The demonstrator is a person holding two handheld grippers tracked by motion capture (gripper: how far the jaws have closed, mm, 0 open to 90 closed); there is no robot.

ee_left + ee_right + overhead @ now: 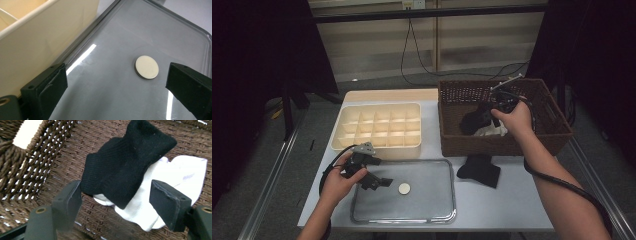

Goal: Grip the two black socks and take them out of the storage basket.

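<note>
My right gripper [482,118] reaches down into the brown wicker basket [557,127]. In the right gripper view its jaws stand open [116,202] on either side of a black sock [125,162] that lies over a white sock [175,172] on the basket floor [57,152]; the pads are not pressing on either sock. My left gripper [381,182] hovers low over a clear glass tray [402,218]. It is open [116,75] with nothing in it, and a small cream disc [147,67] lies on the tray ahead of it.
A cream compartment organiser [377,127] stands behind the tray, its wall [45,37] close beside my left jaw. Another black sock [479,170] lies on the grey table in front of the basket. Cables trail from both grippers.
</note>
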